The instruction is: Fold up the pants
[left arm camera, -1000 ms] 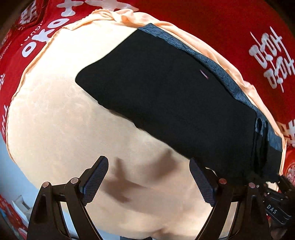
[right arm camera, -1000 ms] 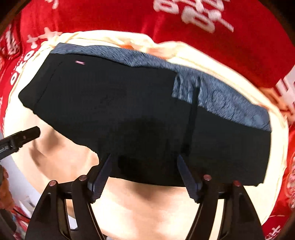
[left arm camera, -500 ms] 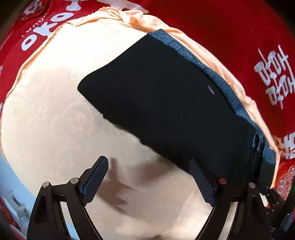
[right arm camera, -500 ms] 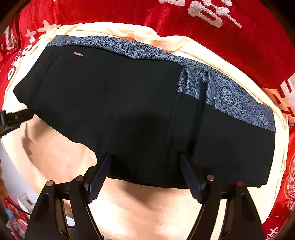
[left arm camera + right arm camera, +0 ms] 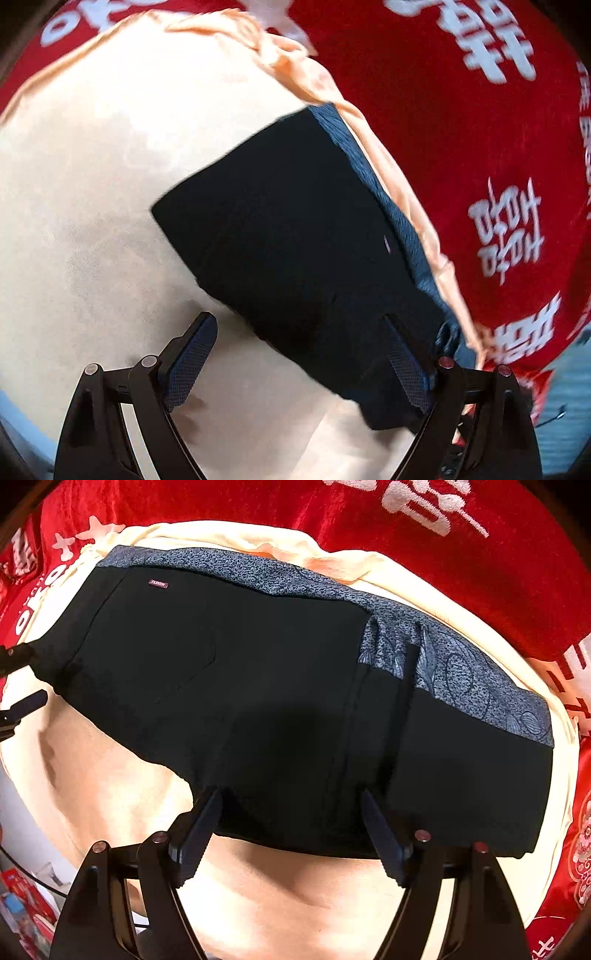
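My right camera looks straight down, close over the folded black pants [image 5: 280,709] on a cream cloth [image 5: 110,775]. My left camera tilts down from the pants' [image 5: 295,251] end. Both views share pants, cream cloth [image 5: 92,184] and red blanket [image 5: 461,147].

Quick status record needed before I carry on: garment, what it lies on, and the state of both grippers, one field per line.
garment: black pants, folded into a compact block, patterned blue-grey band along the far edge
small tag: label near the pants' far left corner
surface: cream cloth over a red printed cloth
left gripper: open, at the pants' left end, holding nothing
right gripper: open, astride the pants' near edge, pads not pressing
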Available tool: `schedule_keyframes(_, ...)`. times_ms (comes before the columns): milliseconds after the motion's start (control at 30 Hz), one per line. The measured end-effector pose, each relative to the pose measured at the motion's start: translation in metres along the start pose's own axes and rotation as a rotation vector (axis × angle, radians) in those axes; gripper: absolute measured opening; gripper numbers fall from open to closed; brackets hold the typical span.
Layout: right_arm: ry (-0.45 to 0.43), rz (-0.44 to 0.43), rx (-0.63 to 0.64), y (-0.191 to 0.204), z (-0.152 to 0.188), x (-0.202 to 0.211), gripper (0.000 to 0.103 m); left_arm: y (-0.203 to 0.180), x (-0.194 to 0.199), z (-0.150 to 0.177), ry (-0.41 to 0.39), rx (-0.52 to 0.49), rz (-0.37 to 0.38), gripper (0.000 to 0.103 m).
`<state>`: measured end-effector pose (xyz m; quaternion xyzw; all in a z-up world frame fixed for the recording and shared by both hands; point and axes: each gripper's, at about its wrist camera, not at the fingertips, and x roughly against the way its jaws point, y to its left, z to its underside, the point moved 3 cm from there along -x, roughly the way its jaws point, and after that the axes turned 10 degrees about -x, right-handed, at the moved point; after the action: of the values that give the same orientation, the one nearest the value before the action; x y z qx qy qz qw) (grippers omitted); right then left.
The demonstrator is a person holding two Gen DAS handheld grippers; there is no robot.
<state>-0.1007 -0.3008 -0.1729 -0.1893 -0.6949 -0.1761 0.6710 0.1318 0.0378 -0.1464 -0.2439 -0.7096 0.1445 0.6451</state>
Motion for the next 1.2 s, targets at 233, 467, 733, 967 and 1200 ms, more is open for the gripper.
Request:
schedule_keyframes(233, -0.005, -0.007, 0.005, -0.002, 0.003, -0.001, 0.080, 0.010, -0.010, 0.001, -0.007, 0.058, 0.119, 0.090)
schedule_keyframes(467, -0.012, -0.020, 0.008, -0.003, 0.008, 0.000, 0.080, 0.001, -0.022, -0.005, -0.045, 0.057, 0.131, 0.097)
schedule_keyframes(733, -0.010, -0.030, 0.009, -0.007, 0.005, 0.002, 0.080, -0.020, -0.042, -0.013, -0.064, 0.052, 0.000, 0.101)
schedule_keyframes(967, -0.063, -0.102, -0.018, -0.012, -0.015, 0.042, 0.081, -0.032, -0.043, -0.016, -0.028, -0.033, -0.265, 0.047)
schedule_keyframes(1200, -0.079, -0.261, -0.063, 0.001, -0.073, 0.081, 0.081, -0.073, -0.039, -0.002, -0.087, -0.379, -0.451, 0.034)
